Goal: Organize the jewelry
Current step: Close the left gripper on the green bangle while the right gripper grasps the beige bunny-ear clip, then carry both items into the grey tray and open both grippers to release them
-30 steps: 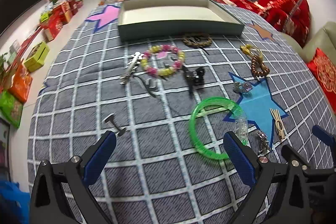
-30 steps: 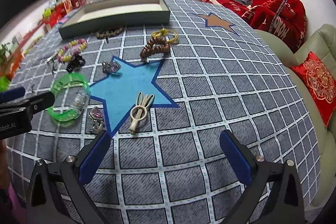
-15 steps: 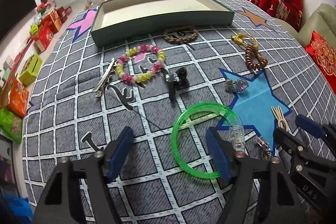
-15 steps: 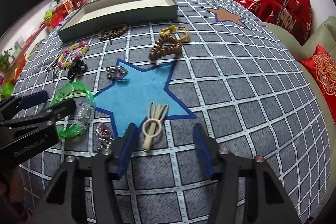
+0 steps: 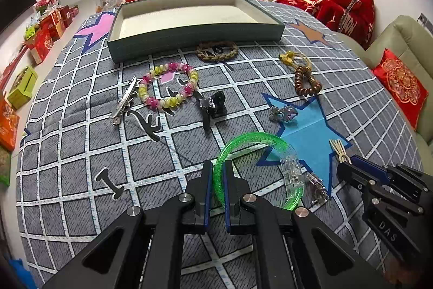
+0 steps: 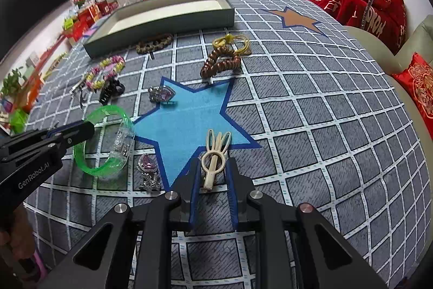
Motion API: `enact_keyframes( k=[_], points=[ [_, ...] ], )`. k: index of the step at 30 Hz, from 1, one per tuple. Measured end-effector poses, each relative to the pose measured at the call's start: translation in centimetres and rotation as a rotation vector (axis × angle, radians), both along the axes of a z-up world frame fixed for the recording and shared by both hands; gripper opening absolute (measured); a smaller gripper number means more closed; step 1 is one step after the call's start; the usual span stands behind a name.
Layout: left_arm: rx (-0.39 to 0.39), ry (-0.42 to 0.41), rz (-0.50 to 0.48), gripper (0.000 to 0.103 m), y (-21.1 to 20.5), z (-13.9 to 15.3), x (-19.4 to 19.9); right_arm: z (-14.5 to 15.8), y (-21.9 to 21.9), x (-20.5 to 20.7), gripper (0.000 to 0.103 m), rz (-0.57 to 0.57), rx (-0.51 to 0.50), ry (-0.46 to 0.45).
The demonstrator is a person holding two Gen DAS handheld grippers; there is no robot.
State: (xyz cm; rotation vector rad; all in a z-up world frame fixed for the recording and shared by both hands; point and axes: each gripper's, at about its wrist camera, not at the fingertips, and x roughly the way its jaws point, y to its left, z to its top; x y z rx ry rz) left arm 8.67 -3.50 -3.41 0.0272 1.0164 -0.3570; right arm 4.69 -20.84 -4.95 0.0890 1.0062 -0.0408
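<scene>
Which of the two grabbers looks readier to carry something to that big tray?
Left. The left gripper already pinches the green bangle's rim; the right gripper only straddles the cream hair clip, a gap showing.

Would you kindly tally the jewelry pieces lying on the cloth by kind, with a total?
Bracelets: 4 — green bangle, pink-and-yellow bead bracelet, braided bracelet, brown bead bracelet
Hair clips: 3 — cream clip, silver clip, black claw clip
Jewelled pieces: 2 —
Total: 9
</scene>
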Motion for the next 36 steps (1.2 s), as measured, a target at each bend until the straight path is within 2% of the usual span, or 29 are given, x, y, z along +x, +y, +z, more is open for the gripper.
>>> enact_keyframes(
  k=[9, 15, 26, 36],
  points=[
    [-0.071, -0.024, 0.005, 0.025, 1.6, 2.5, 0.5, 3.0, -0.6, 0.8, 0.020, 0.006, 0.090, -0.058],
    [-0.069, -0.072, 0.013, 0.025, 2.2, 4.9, 3.0, 5.3, -0.3, 4.2, 0.020, 0.036, 0.121, -0.093],
    [-0.031, -0.132, 0.099, 0.025, 3.4, 7.3, 12.6, 7.5, 0.4, 15.0, 0.020, 0.118, 0.133, -0.104],
    [0.054, -0.110, 0.159, 0.025, 2.8, 4.8, 22.6, 4.9, 1.0, 25.9, 0.020, 0.130, 0.089, -0.067]
  ],
)
